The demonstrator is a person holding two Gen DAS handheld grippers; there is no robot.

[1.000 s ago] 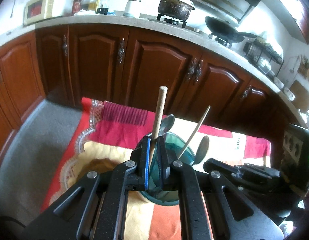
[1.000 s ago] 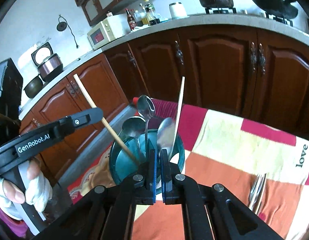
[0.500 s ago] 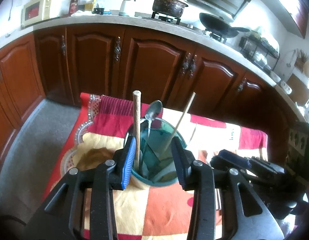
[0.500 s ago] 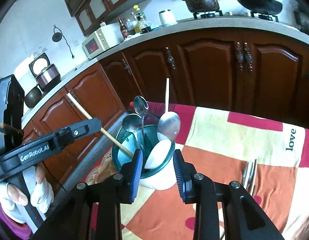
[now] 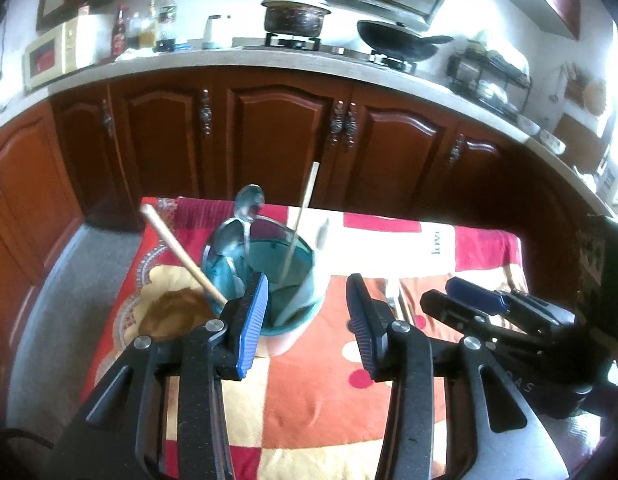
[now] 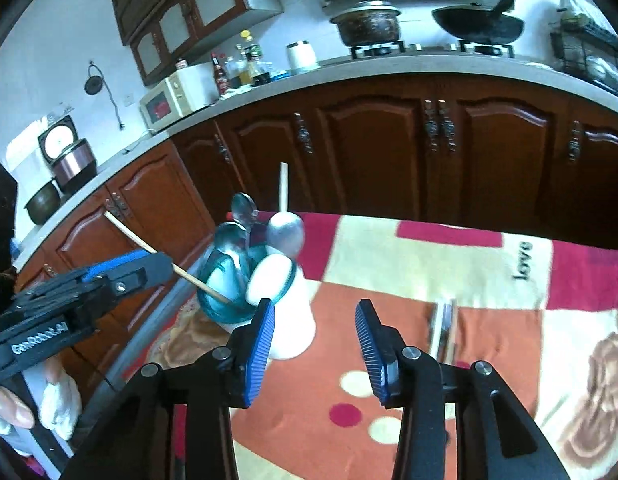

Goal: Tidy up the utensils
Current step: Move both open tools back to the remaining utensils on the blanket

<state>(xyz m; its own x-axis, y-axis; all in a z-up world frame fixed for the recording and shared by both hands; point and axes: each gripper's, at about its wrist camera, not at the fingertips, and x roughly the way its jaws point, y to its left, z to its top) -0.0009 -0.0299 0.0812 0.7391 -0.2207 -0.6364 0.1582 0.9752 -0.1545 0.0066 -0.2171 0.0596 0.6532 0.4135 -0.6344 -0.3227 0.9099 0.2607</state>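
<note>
A teal utensil cup (image 5: pixel 299 276) (image 6: pixel 229 296) stands on the patterned tablecloth (image 5: pixel 309 392). It holds metal spoons (image 5: pixel 249 204) (image 6: pixel 285 232), a wooden-handled utensil (image 5: pixel 177 244) (image 6: pixel 141 244) leaning left and a thin chopstick (image 5: pixel 305 200). My left gripper (image 5: pixel 307 320) is open and empty, just in front of the cup. My right gripper (image 6: pixel 315 340) is open and empty, to the right of the cup. It also shows in the left wrist view (image 5: pixel 489 308). More metal utensils (image 6: pixel 443 332) (image 5: pixel 397 300) lie flat on the cloth right of the cup.
Dark wood cabinets (image 5: pixel 289 136) and a countertop (image 5: pixel 237 60) with a microwave (image 5: pixel 49 56), bottles, a pot and a wok run behind the table. The table's far edge is just past the cup. Grey floor (image 5: pixel 45 300) lies to the left.
Both grippers opened and let go of utensils now standing in the cup, then drew back from it. The wooden handle tipped to lean left.
</note>
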